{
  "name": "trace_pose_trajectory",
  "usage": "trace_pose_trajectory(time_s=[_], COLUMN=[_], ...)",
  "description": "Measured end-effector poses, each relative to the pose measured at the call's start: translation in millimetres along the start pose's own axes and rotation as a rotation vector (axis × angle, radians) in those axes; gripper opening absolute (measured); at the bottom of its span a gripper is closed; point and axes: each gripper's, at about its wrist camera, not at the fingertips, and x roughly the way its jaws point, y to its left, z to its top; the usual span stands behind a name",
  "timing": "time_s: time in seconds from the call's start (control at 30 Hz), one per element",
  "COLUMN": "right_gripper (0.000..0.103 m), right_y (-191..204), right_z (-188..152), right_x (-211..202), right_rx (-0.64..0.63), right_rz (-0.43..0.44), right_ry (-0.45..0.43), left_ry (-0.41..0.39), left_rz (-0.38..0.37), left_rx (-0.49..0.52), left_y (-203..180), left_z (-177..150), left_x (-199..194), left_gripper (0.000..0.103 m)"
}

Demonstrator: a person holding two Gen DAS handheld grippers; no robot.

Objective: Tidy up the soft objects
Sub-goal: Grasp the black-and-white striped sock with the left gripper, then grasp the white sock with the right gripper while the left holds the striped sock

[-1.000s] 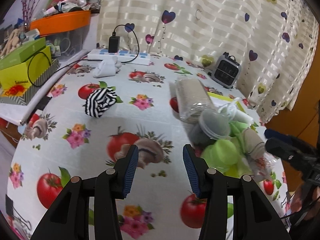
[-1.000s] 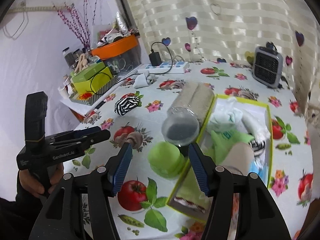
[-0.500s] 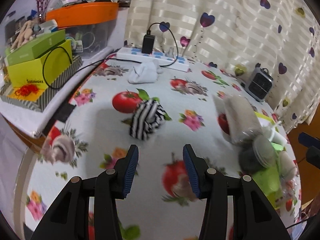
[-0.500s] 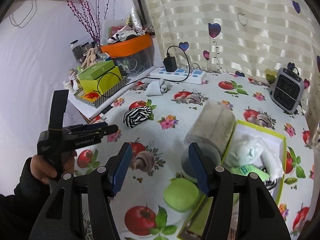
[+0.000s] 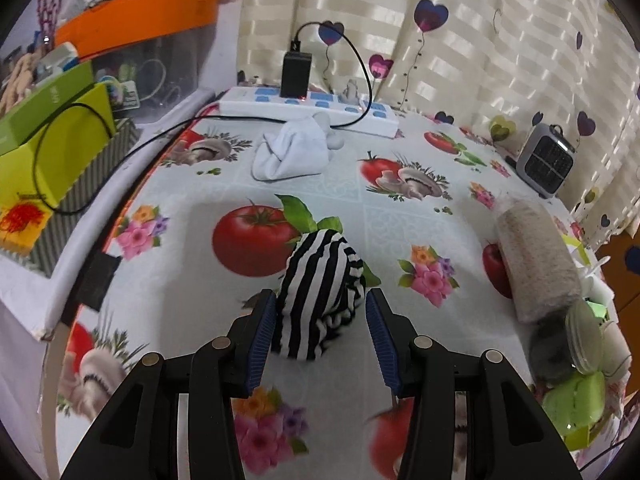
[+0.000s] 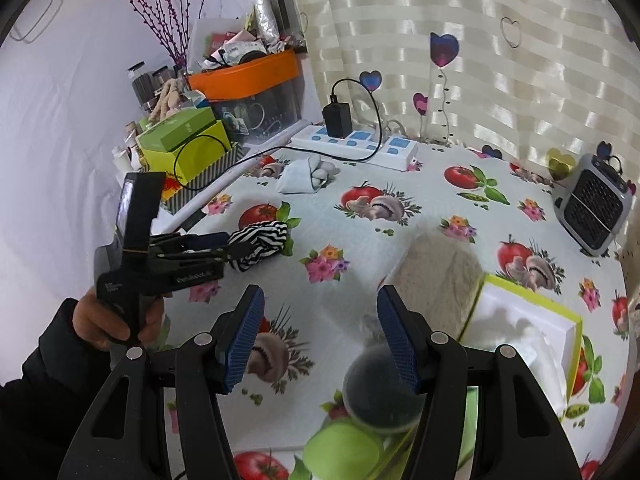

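While the left gripper (image 5: 320,332) is held low over the patterned tablecloth (image 5: 400,216), its blue-padded fingers (image 5: 262,336) are spread wide to either side of a black-and-white striped sock bundle (image 5: 320,292). The near part of the bundle is seen between the pads, the left pad lying just beside the fabric; whether it touches cannot be told. In the right wrist view the same gripper (image 6: 232,250) is seen from the side, held by a hand (image 6: 110,320) in a dark sleeve, with its tips at the striped bundle (image 6: 262,242).

A white sock bundle (image 5: 294,152) is seen farther back on the cloth, just in front of a white power strip (image 5: 312,110) into which a black charger (image 5: 295,74) is plugged. A clear jar (image 5: 534,264) filled with pale grain is laid on its side at the right, near a small grey heater (image 5: 546,164).

The right gripper (image 6: 318,344) is held apart from the bundle, its fingers wide open and nothing between them. Beyond its right finger the jar (image 6: 436,276) is seen against a yellow-green box (image 6: 532,300) with a white interior, in which pale fabric is lying.
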Motion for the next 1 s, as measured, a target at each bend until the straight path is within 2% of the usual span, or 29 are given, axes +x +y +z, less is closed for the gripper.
trace_pose_trajectory(time_s=[0.2,0.37,0.47,0.77,1.0], right_gripper=[0.060,0.060,0.060,0.060,0.060], right_y=[3.9,6.7,9.1,10.7,6.0], right_z=[22.5,45.6,61.1,102.0,133.6], right_x=[23.5,46.5,63.0,126.1,190.6], right_rx=[-0.030,-0.028,-0.020,0.042,0.110], right_rz=[0.005,0.034,0.052,0.118,0.118], right_ry=[0.025,0.047,0.067,0.139,0.178], left_ry=[0.040,0.025,0.019,-0.017,-0.027], left_rz=[0.010,0.034,0.017,0.034,0.030], left_rx=[-0.008,-0.023,-0.057,-0.129,-0.169], left_y=[-0.9,3.7,11.4,33.2,46.4], left_z=[0.7,1.3,0.1,-3.6,-2.7], left_x=[24.6,26.3,22.2,9.7,8.4], left_gripper=[0.042,0.017,0.014,0.014,0.014])
